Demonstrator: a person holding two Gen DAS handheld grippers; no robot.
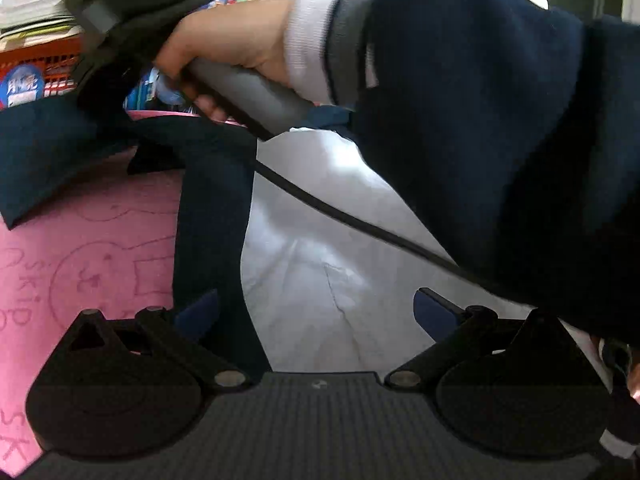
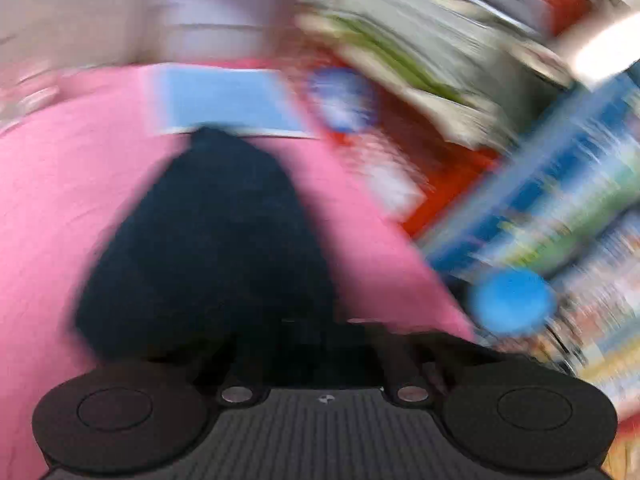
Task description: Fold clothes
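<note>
Two grippers share one navy garment on the pink mat: right gripper is clamped onto its near end, cloth running away ahead; left gripper gapes wide, empty, beside a navy strip

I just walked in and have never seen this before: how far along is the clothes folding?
Early, it seems. Done: nothing looks neatly folded; the dark navy garment lies partly spread over the pink table. In hand: the right gripper is shut, with dark cloth at its tips, though blur hides the grip; the left gripper is open, holding nothing. Left: the actual folds.
</note>
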